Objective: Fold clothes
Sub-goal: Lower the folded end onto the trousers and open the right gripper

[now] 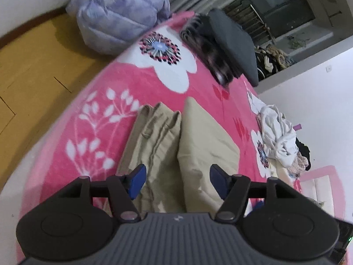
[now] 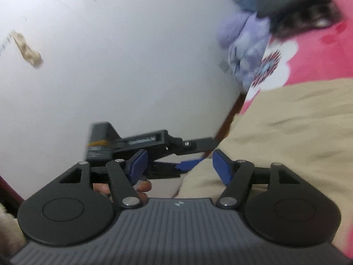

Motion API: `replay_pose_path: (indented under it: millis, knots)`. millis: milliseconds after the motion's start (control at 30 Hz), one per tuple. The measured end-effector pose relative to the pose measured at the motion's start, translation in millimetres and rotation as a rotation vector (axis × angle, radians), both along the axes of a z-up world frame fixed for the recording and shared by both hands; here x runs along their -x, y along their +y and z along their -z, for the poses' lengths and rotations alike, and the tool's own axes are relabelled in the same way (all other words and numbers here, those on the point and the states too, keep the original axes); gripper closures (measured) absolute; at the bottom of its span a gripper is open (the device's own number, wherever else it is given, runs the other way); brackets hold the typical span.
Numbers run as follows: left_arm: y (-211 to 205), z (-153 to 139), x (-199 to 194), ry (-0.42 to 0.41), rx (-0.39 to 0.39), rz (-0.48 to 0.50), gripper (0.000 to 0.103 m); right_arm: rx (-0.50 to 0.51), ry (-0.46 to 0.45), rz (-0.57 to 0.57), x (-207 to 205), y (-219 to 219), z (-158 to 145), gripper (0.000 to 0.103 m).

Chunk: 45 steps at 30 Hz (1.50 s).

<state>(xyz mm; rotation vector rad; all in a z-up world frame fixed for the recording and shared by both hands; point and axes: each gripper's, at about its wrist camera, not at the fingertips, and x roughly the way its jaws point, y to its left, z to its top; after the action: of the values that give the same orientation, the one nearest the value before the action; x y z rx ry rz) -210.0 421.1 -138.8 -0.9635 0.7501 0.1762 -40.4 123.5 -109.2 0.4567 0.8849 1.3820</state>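
Folded khaki trousers (image 1: 176, 145) lie on the pink floral blanket (image 1: 99, 92) of the bed. My left gripper (image 1: 177, 182) is open and empty, hovering just above their near end. In the right wrist view my right gripper (image 2: 177, 165) is open and empty, tilted beside the trousers (image 2: 286, 137). The left gripper (image 2: 192, 154) shows ahead of it, open over the trousers' edge. That view is blurred.
A stack of dark folded clothes (image 1: 225, 46) lies at the far end of the bed. A pile of white and mixed clothes (image 1: 280, 134) sits at the right edge. A lilac quilt bundle (image 1: 119, 15) rests on the wood floor (image 1: 33, 70) to the left.
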Motion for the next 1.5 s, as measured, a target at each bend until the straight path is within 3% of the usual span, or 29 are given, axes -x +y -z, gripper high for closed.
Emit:
replay_pose_path:
  millis: [67, 200, 300, 367, 500, 600, 700, 867, 900, 967, 1033, 1067, 1167, 1300, 1400, 1500]
  knots:
    - [-4.4, -0.4, -5.8, -0.001, -0.008, 0.033, 0.038, 0.005, -0.024, 0.073, -1.7, -35.7, -1.8, 0.037]
    - [-16.4, 1.4, -26.1, 0.054, -0.07, 0.105, 0.044, 0.136, -0.196, 0.089, 18.0, -64.9, -6.4, 0.036]
    - [-22.1, 2.1, -39.8, 0.094, -0.107, 0.132, 0.059, 0.235, -0.386, 0.057, 49.1, -51.3, -6.7, 0.038]
    - [-24.8, 1.6, -44.7, 0.111, -0.131, 0.148, 0.075, 0.298, -0.526, 0.071, 68.2, -41.1, -5.6, 0.038]
    - [-23.3, -1.0, -43.2, 0.101, -0.166, 0.169, 0.086, 0.352, -0.658, 0.151, 78.4, -32.1, -3.1, 0.044]
    - [-18.6, 1.2, -42.1, 0.09, -0.154, 0.183, 0.088, 0.319, -0.676, 0.136, 74.8, -33.4, -4.5, 0.044]
    - [-10.6, 8.0, -42.3, 0.076, -0.097, 0.184, 0.089, 0.295, -0.692, 0.024, 72.6, -24.0, -5.0, 0.042]
    - [4.8, 21.3, -48.5, 0.106, 0.027, 0.132, 0.076, 0.305, -0.685, -0.067, 65.0, 5.5, 5.2, 0.034]
    - [2.9, 19.9, -50.0, 0.105, 0.02, 0.128, 0.079, 0.299, -0.669, -0.068, 63.3, 8.6, 5.5, 0.028]
    - [-6.1, 9.9, -51.5, 0.086, -0.022, 0.117, 0.091, 0.288, -0.644, -0.071, 60.9, 14.6, 5.7, 0.028]
    - [-14.6, -0.4, -52.5, 0.066, -0.058, 0.103, 0.096, 0.302, -0.666, -0.065, 65.0, 19.2, 5.0, 0.043]
    - [-17.2, -6.3, -51.1, 0.052, -0.057, 0.086, 0.096, 0.32, -0.686, -0.058, 67.4, 21.1, 4.1, 0.067]
    - [-21.2, -25.8, -44.8, 0.009, -0.074, 0.054, 0.097, 0.32, -0.727, -0.053, 73.8, 21.2, -5.8, 0.086]
    - [-11.2, -42.1, -28.3, -0.046, -0.087, 0.008, 0.097, 0.278, -0.803, -0.055, 89.8, 26.1, -25.3, 0.087]
    - [0.0, -29.5, -17.3, -0.001, -0.11, -0.016, 0.097, 0.274, -0.829, -0.088, 101.0, 39.8, -20.8, 0.087]
    - [7.1, 4.6, -14.2, 0.074, -0.114, 0.001, 0.094, 0.311, -0.813, -0.149, 109.6, 55.6, -0.6, 0.083]
